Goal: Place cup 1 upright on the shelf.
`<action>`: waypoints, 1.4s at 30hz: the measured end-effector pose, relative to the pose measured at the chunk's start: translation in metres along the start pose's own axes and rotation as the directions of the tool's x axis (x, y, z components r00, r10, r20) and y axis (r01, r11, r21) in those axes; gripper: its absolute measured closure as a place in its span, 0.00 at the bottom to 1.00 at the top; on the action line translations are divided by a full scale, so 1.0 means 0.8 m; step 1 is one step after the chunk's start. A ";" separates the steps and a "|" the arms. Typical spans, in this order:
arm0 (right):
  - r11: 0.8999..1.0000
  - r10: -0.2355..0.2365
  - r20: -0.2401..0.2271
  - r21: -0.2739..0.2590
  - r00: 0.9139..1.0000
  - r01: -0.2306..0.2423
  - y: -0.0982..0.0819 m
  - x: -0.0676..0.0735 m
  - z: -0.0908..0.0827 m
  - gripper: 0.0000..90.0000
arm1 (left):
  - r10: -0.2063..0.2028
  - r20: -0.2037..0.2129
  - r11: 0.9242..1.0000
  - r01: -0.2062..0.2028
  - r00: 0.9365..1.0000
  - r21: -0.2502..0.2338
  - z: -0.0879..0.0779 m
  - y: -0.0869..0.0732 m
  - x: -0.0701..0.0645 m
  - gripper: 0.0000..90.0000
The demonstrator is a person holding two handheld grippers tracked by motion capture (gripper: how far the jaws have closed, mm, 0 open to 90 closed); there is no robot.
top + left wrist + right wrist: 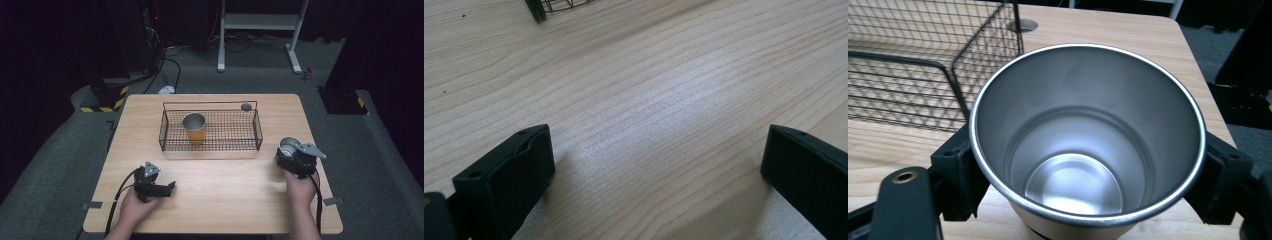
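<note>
Steel cup [1087, 145] sits upright between the black jaws of the right gripper [1088, 175], which press its wall from either side just below the rim; in the high view the same cup [289, 146] stands just off the right end of the wire basket [210, 131], near that basket's front right corner and close to the table's [225, 200] right edge. Inside the basket, left of its middle, an orange cup [194, 128] with a steel lining already stands upright. My reading is that the grasp is made and the carry into the basket comes next: that calls for a lift high enough to pass the basket's rim, a short travel toward the basket's right half, and a level descent so the cup lands upright and well apart from the orange one. Open room is ample there, since the whole right half of the basket is bare mesh; the tight spots are the basket's end wall and its raised rear rail. The left gripper [159, 188], jaws wide apart over bare wood, rests well in front of the basket's left end, out of the way
</note>
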State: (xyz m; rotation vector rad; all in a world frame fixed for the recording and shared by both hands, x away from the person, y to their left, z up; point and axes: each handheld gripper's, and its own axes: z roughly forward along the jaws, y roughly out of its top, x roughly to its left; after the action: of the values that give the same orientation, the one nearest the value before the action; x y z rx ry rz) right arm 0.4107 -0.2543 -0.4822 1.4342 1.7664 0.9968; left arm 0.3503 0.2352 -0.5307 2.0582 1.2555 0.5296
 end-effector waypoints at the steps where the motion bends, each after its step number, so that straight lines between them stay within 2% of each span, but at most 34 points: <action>1: 1.000 0.000 -0.006 -0.005 1.000 0.000 0.000 0.001 -0.002 0.20 | 0.000 0.000 1.000 0.000 1.000 0.000 0.000 0.000 0.000 0.01; 8: 1.000 -0.005 -0.043 -0.027 0.999 0.004 0.000 0.018 -0.014 0.20 | 0.006 -0.004 1.000 -0.006 1.000 0.000 0.000 0.000 0.000 0.02; 20: 0.997 -0.051 -0.100 -0.062 0.994 0.045 0.003 0.057 -0.033 0.20 | 0.010 -0.007 1.000 -0.010 1.000 -0.002 -0.001 0.000 0.000 0.03; 29: 0.995 -0.069 -0.137 -0.074 0.988 0.060 0.005 0.082 -0.037 0.20 | -0.002 -0.004 1.000 0.002 1.000 -0.003 -0.001 0.000 0.000 0.04; 38: 0.994 -0.089 -0.136 -0.080 0.987 0.078 0.016 0.100 -0.032 0.20 | 0.000 -0.004 1.000 0.000 1.000 -0.005 -0.001 0.000 0.000 0.04; 42: 0.994 -0.076 -0.139 -0.083 0.987 0.064 0.028 0.107 -0.033 0.20 | -0.002 -0.007 1.000 0.002 1.000 -0.005 -0.001 0.000 0.000 0.05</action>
State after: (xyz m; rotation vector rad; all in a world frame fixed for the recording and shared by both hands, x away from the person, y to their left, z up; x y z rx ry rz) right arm 0.3828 -0.1716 -0.4511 1.2712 1.8437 1.1427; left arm 0.3493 0.2356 -0.5301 2.0524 1.2595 0.5390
